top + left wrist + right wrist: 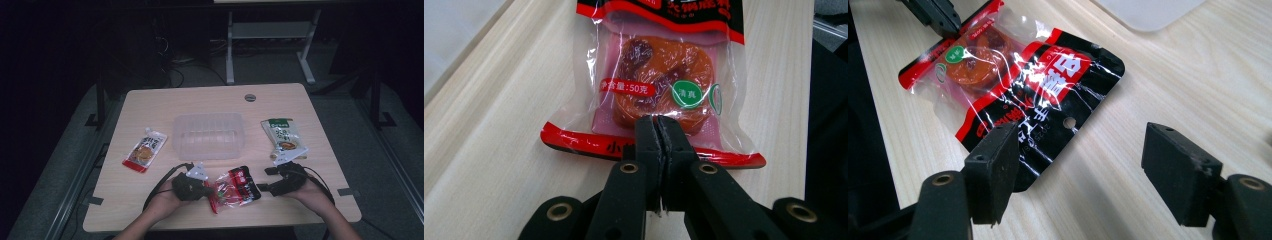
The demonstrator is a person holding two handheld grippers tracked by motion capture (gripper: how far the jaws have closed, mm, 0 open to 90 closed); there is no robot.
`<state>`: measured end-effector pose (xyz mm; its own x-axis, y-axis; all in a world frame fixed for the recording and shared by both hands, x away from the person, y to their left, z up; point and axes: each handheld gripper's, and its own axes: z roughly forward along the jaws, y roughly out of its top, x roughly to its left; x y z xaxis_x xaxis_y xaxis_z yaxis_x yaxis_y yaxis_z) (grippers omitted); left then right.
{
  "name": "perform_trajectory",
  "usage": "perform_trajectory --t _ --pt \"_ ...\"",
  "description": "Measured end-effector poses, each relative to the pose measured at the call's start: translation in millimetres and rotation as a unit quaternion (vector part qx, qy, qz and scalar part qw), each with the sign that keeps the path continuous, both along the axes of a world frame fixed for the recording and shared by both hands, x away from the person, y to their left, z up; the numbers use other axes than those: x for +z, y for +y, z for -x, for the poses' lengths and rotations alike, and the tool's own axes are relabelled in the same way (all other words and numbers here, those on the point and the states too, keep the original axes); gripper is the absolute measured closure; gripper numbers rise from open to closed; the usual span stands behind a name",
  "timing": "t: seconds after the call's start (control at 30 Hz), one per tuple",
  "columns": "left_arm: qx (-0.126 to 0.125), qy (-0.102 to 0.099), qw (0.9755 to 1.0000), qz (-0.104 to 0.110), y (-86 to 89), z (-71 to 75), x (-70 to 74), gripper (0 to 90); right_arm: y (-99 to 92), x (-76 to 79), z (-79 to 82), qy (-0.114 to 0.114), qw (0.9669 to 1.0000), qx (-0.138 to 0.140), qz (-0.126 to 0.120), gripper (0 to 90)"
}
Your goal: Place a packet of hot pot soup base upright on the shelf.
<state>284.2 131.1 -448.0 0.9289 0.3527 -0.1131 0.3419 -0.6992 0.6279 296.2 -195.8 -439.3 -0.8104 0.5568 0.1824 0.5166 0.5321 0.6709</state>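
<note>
The surface (150,107) carries a clear tub (208,136) at its middle, with a green pouch (283,137) to the right of it and an orange sachet (145,150) to the left. The red packet (235,188) lies flat near the front edge, between the two hands and just in front of the tub.

The left gripper (658,125) has its jaws clenched on the packet's sealed red end, with film pinched between the pads (the bite looks narrow, right at the seam). The right gripper (1083,170) is released: its jaws stand wide apart just above the surface, one pad over the packet's black end, nothing pressed.

The step in hand looks like lifting the packet toward the tub. To do it well, I would keep the left pinch firm on the seal rather than the bulging filling, raise it slowly so the slack film does not slip out, and hold the right gripper clear or ready under the hanging end.
</note>
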Motion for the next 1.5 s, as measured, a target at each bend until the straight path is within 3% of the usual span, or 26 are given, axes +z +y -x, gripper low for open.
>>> perform_trajectory --t 0.23,0.43,0.57,0.73,0.87,0.97,1.23,1.37,1.5 --pt "0.010 0.008 0.9999 -0.005 2.4 -0.7 -4.9 88.6 2.5 -0.2 0.3 0.001 1.0000 0.003 -0.001 29.5" --pt "0.012 0.014 0.9997 -0.017 3.1 -1.4 -7.7 89.4 6.9 2.3 0.6 0.003 0.9998 0.006 -0.020 28.4" --pt "0.013 0.018 0.9997 -0.013 4.3 -1.3 -8.3 89.5 13.3 1.7 -0.7 0.011 0.9994 0.008 -0.030 27.7" --pt "0.011 0.014 0.9997 -0.017 4.2 -1.4 -7.9 89.5 28.6 -0.3 -5.5 0.027 0.9984 0.019 -0.046 27.6" --pt "0.010 0.011 0.9997 -0.020 4.4 -1.3 -7.7 89.5 36.6 -4.1 -9.2 0.039 0.9979 0.025 -0.044 27.6" --pt "0.010 0.009 0.9997 -0.021 4.0 -0.3 -7.6 89.6 38.7 -7.9 -11.8 0.047 0.9978 0.024 -0.040 27.7" --pt "0.016 0.011 0.9996 -0.022 3.5 0.7 -7.4 89.7 39.6 -14.1 -13.1 0.076 0.9949 0.025 -0.061 28.9" --pt "0.016 0.012 0.9996 -0.021 3.6 0.5 -7.6 89.8 45.5 -13.7 -10.5 0.076 0.9944 0.033 -0.065 31.4" --pt "0.016 0.011 0.9996 -0.021 3.8 0.1 -7.5 89.8 50.9 -12.6 -8.8 0.061 0.9951 0.041 -0.066 36.7"
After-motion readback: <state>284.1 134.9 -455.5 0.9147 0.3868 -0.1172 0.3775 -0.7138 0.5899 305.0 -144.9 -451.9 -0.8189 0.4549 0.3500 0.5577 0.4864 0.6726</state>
